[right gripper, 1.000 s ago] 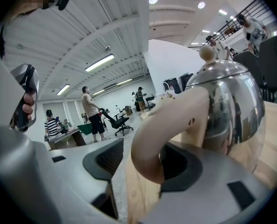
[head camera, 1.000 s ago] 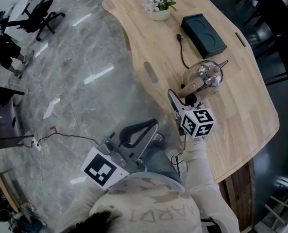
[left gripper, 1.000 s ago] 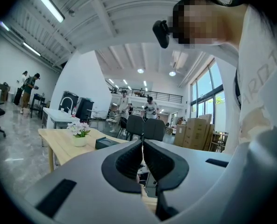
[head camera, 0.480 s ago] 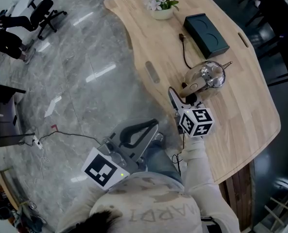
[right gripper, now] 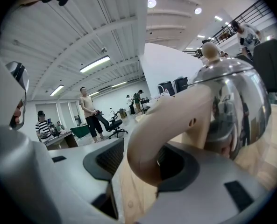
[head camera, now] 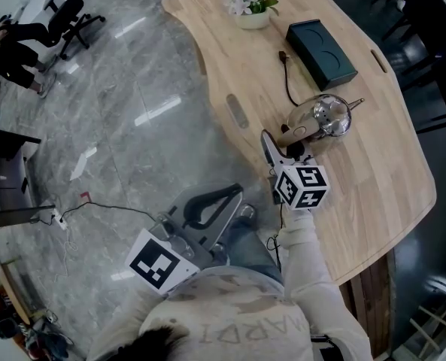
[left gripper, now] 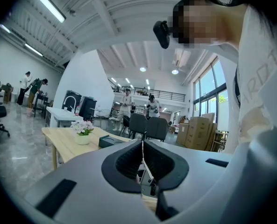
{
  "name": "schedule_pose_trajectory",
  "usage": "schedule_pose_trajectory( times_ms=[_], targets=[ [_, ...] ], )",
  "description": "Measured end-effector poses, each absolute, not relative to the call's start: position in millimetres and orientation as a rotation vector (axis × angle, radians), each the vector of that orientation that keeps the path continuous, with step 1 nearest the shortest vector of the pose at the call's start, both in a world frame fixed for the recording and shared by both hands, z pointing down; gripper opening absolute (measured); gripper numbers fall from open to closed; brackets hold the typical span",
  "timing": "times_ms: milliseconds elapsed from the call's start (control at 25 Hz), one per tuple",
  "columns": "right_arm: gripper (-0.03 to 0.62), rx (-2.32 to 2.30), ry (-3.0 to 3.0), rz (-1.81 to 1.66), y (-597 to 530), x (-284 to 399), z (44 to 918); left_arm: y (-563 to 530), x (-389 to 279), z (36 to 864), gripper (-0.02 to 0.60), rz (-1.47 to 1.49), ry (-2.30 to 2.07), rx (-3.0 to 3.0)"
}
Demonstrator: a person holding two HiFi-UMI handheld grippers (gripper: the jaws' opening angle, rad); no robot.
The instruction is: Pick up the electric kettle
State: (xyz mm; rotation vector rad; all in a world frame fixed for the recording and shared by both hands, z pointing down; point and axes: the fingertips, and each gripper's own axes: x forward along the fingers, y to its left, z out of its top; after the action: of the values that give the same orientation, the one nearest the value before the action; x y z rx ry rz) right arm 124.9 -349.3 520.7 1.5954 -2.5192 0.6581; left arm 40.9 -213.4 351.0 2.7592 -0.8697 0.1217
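Kettle [head camera: 329, 116] stands upright on the table [head camera: 358, 186], near the edge on our side, spout pointing away from us. We note its cream handle [head camera: 298, 134] faces the right gripper [head camera: 283, 150]. In the right gripper view the handle [right gripper: 161, 129] sits between the jaws, which are apart, one on each side of it. The far pad is close against the handle. We see a thin strip of table between the near pad and the handle, so we log no firm clamp. The steel body [right gripper: 231, 111] fills the right of that view.

Left gripper [head camera: 234, 196] hangs over the floor [head camera: 132, 126], well apart from the table. Its jaws are closed, pads meeting, nothing between them [left gripper: 142, 160].

Cord [head camera: 286, 81] runs from the kettle base up the table. Black box [head camera: 322, 53] and flower pot [head camera: 250, 2] lie beyond.
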Motion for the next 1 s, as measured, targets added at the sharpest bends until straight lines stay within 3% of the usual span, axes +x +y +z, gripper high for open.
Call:
schedule_pose_trajectory(
  times_ms=[160,400,1000],
  targets=[
    [0.219,1.634,-2.504,0.657,-351.1,126.0,520.0,-214.1,40.9,350.2,0.014,0.123,-0.874,2.76],
    [0.15,1.698,-2.465,0.646,-352.2,133.1,520.8,-213.4,41.6,350.8,0.014,0.126,-0.88,2.755],
    [0.121,1.64,-2.441,0.485,-352.5,133.3,513.1,-211.6,33.1,352.1,0.014,0.148,-0.92,2.741]
  ],
)
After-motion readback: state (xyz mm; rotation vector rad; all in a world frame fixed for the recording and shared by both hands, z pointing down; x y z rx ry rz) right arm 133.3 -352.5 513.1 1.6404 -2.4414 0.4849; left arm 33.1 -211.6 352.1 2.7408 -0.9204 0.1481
